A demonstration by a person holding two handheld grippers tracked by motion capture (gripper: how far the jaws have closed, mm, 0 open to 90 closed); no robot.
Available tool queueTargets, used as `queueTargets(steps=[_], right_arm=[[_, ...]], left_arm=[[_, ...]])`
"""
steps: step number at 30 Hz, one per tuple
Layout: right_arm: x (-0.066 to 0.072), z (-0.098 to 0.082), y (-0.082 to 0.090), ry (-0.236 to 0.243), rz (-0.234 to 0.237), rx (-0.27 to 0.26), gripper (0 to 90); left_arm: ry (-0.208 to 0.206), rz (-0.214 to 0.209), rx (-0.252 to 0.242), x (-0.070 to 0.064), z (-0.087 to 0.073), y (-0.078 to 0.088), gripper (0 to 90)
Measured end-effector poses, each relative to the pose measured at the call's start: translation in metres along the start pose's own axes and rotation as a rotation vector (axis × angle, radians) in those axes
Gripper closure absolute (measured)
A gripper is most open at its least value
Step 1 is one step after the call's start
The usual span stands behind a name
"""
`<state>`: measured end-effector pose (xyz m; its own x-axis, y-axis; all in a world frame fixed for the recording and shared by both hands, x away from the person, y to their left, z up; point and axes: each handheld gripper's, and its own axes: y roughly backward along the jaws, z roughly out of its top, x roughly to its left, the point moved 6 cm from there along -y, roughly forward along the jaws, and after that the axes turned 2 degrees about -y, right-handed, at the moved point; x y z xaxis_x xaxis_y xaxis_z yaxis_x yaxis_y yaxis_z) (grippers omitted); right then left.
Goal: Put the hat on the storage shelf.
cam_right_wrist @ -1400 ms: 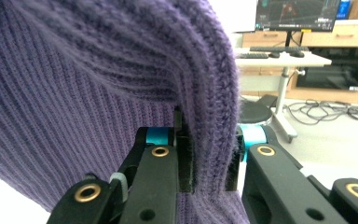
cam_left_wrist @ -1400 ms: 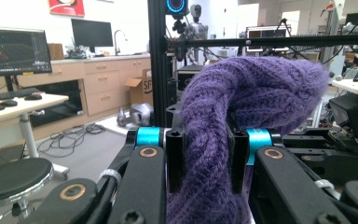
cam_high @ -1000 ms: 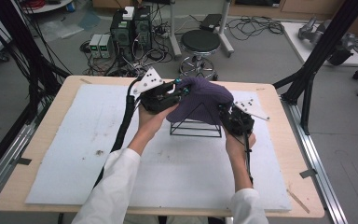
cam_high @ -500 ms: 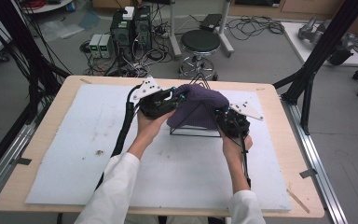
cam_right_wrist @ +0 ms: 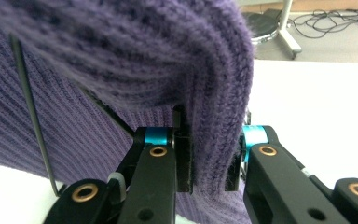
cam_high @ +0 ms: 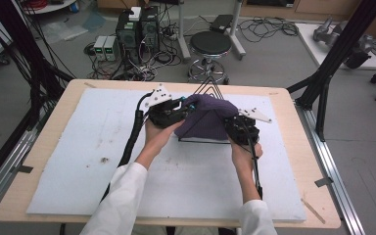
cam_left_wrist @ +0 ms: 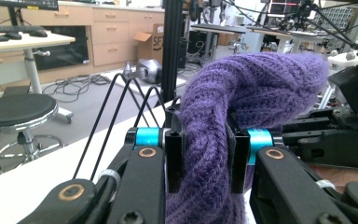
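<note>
Toward the far edge of the table point(cam_high: 49, 196), near its middle, a purple knit hat point(cam_high: 206, 116) drapes over a black wire rack point(cam_high: 203, 140). Both tongs are clamped on its knit — the left gripper point(cam_high: 181, 108) pinches the hat's left side, the right gripper point(cam_high: 232, 126) its right side, so the hat spans crosswise between them. Each hand is equally close. Judging by this, the coming move turns on pulling the hat down evenly over the frame. White padding point(cam_high: 98, 161) covers the tabletop; beyond the table stand a stool point(cam_high: 210, 46) and computers point(cam_high: 137, 27) amid cables.
</note>
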<state>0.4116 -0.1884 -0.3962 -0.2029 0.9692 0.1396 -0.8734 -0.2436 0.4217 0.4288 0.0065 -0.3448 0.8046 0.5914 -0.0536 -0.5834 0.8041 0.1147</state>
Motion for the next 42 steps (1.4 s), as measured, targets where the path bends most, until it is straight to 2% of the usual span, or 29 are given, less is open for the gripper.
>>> queueTargets(steps=[7, 11, 13, 15, 17, 19, 20, 23, 27, 31, 36, 41, 42], right_arm=[[0.001, -0.003, -0.002, 0.005, -0.013, 0.024, 80.0], [0.0, -0.003, -0.002, 0.002, -0.014, 0.02, 79.1], [0.0, -0.003, -0.001, -0.002, -0.01, 0.022, 73.6], [-0.001, -0.002, -0.001, -0.02, 0.005, 0.023, 60.8], [-0.005, -0.002, 0.001, -0.052, -0.003, 0.027, 49.3], [-0.007, -0.001, 0.002, -0.056, -0.021, 0.031, 43.1], [-0.007, -0.001, 0.002, -0.056, -0.021, 0.031, 43.1], [-0.009, -0.001, 0.004, -0.053, -0.038, 0.031, 38.5], [-0.009, -0.001, 0.004, -0.048, -0.041, 0.03, 37.5], [-0.009, 0.0, 0.005, -0.045, -0.046, 0.022, 36.5], [-0.009, 0.002, 0.007, -0.057, -0.052, 0.009, 34.5], [-0.009, 0.004, 0.011, -0.047, -0.065, -0.007, 33.2], [-0.009, 0.006, 0.014, -0.06, -0.066, -0.023, 31.5]], left_arm=[[-0.001, 0.006, 0.007, 0.001, -0.004, 0.001, 74.9], [-0.002, 0.007, 0.01, 0.0, -0.004, 0.001, 74.5], [0.005, 0.014, 0.01, 0.001, -0.004, 0.002, 71.6], [0.015, 0.012, 0.006, 0.001, -0.003, 0.002, 67.7], [0.022, 0.011, -0.004, 0.001, -0.003, 0.002, 60.7], [0.02, 0.013, -0.009, 0.002, -0.003, 0.002, 55.2], [0.02, 0.012, -0.008, 0.002, -0.004, 0.002, 55.2], [0.021, 0.031, -0.011, 0.002, -0.003, 0.001, 46.9], [0.019, 0.037, -0.023, 0.002, -0.001, 0.003, 45.5], [0.018, 0.048, -0.025, 0.003, 0.0, 0.004, 40.2], [0.005, 0.027, -0.033, 0.001, 0.001, 0.007, 34.9], [-0.006, 0.041, -0.05, 0.001, 0.004, 0.012, 31.0], [-0.007, 0.046, -0.055, 0.002, 0.004, 0.014, 30.3]])
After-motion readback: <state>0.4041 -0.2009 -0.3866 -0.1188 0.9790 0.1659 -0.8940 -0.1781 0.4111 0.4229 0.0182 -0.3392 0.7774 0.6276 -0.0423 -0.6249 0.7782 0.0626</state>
